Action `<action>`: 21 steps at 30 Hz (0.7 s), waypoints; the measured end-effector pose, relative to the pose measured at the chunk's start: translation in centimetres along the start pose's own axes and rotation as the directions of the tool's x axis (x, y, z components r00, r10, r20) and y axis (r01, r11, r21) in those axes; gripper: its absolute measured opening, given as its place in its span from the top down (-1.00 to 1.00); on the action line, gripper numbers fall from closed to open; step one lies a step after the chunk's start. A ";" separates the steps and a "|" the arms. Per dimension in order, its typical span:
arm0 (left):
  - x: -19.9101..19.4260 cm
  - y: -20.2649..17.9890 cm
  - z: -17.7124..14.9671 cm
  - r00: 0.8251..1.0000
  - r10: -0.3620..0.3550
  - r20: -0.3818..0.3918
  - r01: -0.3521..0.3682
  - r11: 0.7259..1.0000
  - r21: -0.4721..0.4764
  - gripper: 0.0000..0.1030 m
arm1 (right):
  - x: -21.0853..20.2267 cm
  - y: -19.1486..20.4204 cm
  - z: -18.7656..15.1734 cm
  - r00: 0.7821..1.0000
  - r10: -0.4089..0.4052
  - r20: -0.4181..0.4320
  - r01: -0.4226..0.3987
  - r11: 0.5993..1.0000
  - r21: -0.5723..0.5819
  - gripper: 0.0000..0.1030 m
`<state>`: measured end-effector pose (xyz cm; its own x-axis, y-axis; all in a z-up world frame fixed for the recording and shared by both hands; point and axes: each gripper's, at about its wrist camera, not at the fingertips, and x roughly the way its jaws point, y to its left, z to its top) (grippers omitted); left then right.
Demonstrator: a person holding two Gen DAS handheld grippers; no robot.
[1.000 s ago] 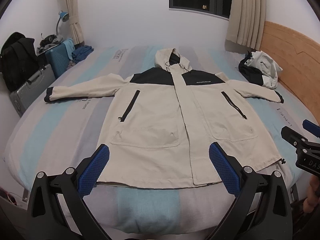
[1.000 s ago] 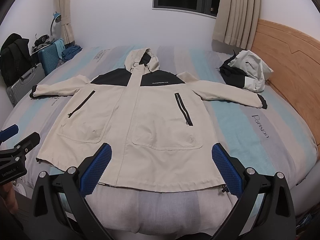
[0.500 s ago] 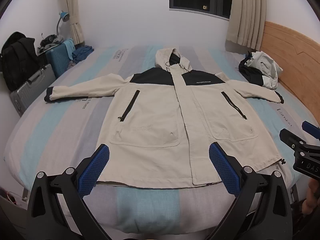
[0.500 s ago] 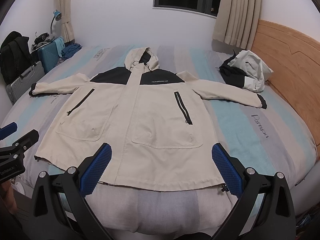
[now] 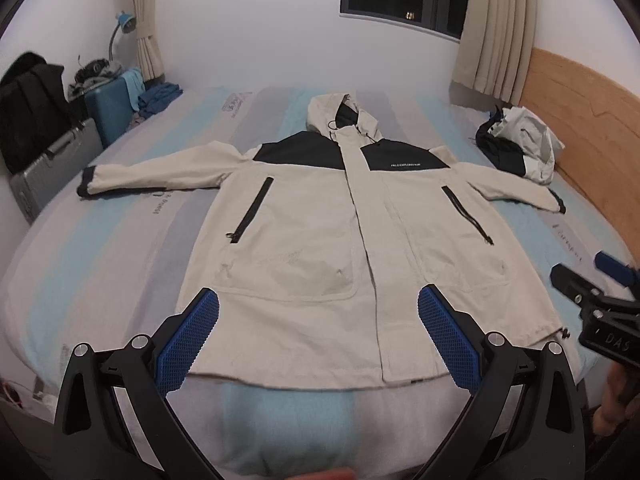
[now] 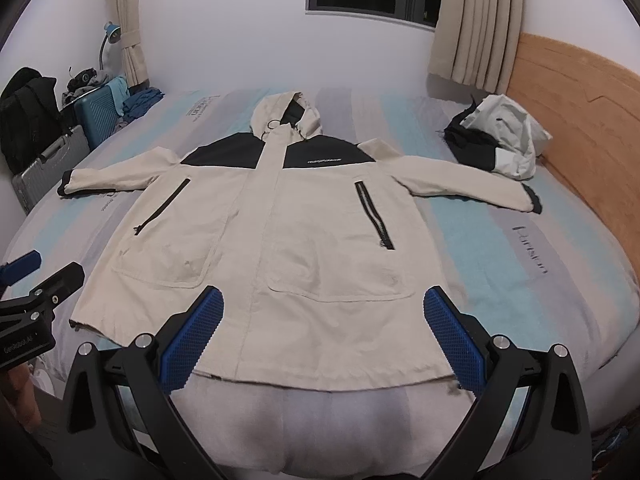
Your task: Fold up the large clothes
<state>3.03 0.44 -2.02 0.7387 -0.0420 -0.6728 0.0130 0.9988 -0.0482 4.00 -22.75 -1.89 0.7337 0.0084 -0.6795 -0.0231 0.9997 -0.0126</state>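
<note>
A cream hooded jacket point(image 5: 320, 240) with black shoulder panels lies flat and face up on the striped bed point(image 5: 100, 260), sleeves spread out to both sides. It also shows in the right wrist view point(image 6: 304, 240). My left gripper point(image 5: 318, 312) is open and empty, held above the jacket's hem near the foot of the bed. My right gripper point(image 6: 323, 312) is open and empty, also above the hem. The right gripper's body shows at the right edge of the left wrist view point(image 5: 600, 320). The left gripper's body shows at the left edge of the right wrist view point(image 6: 32, 304).
A crumpled white and black garment point(image 5: 520, 148) lies by the wooden headboard point(image 5: 580, 120) at right. A blue suitcase point(image 5: 112, 108), a silver case point(image 5: 52, 168) and a black backpack point(image 5: 28, 100) stand left of the bed. Curtains and a window are behind.
Both grippers have shifted slightly closer over the jacket's hem. The jacket has not moved.
</note>
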 end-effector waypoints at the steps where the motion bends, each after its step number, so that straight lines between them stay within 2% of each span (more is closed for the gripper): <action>1: 0.9 0.4 0.4 1.000 -0.005 -0.001 0.005 1.000 -0.006 -0.89 | 0.7 0.2 0.4 1.000 0.004 -0.003 -0.004 1.000 -0.005 -0.86; 4: 3.8 1.4 2.1 1.000 -0.006 -0.010 0.006 1.000 0.005 -0.89 | 3.6 0.9 2.0 1.000 0.013 -0.011 -0.013 1.000 -0.012 -0.86; 7: 6.3 2.4 4.2 0.999 -0.009 -0.039 0.009 1.000 0.006 -0.88 | 6.5 1.4 4.4 0.997 0.024 -0.069 -0.024 1.000 0.005 -0.86; 13: 9.1 3.8 11.5 0.991 -0.032 -0.128 0.031 0.999 -0.008 -0.89 | 8.9 1.9 11.4 0.985 -0.012 -0.174 0.009 1.000 -0.016 -0.86; 17: 11.5 4.4 16.8 0.984 0.001 -0.179 -0.004 1.000 -0.016 -0.89 | 11.0 1.2 16.6 0.972 -0.015 -0.234 0.010 1.000 -0.024 -0.86; 21: 15.1 4.5 20.6 0.974 0.014 -0.225 -0.022 0.999 -0.032 -0.89 | 15.2 -0.7 21.1 0.961 -0.014 -0.276 0.006 1.000 -0.028 -0.86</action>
<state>28.14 4.88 2.84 0.5682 -0.0333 -0.8222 -0.0248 0.9980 -0.0575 29.46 -22.76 3.29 0.5183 -0.0128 -0.8551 -0.0378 0.9986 -0.0378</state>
